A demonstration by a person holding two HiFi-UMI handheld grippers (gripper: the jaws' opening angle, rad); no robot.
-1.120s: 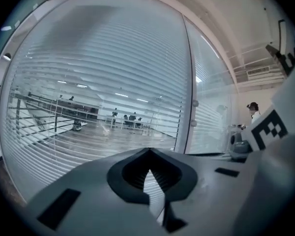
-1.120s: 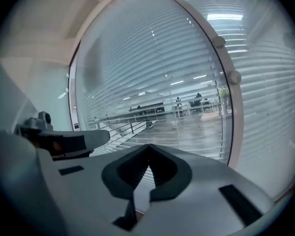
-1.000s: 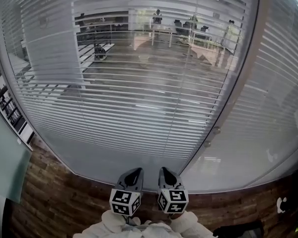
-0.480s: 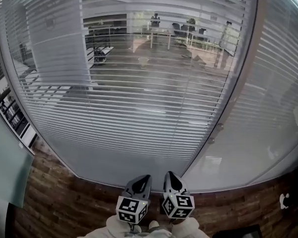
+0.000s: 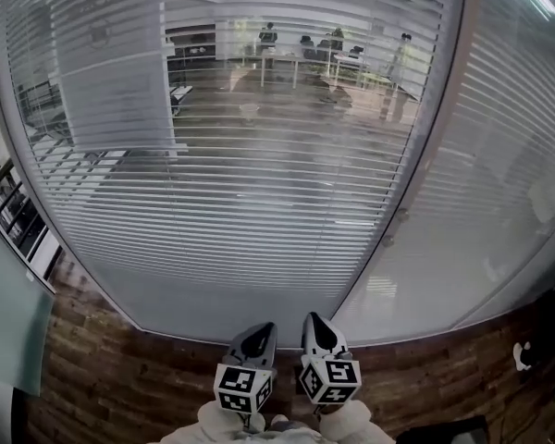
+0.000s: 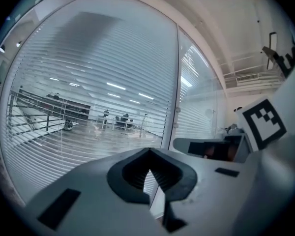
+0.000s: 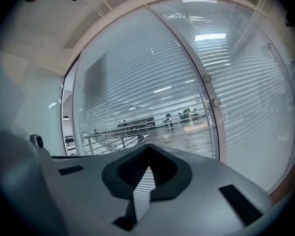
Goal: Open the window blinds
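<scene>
The window blinds (image 5: 259, 155) fill the head view from 9 through 12 to 3 o'clock. Their thin horizontal slats look light and easily bent, and they seem to sit behind glass, so the slats themselves probably cannot be grasped. Two small knobs (image 5: 402, 215) on the frame post (image 5: 435, 155), at about 1 o'clock from the grippers, look like the likeliest places to take hold. The left gripper (image 5: 259, 329) and right gripper (image 5: 315, 322), at 6 o'clock, have their fingers pressed together, holding nothing. No writing is readable, only square marker patterns.
</scene>
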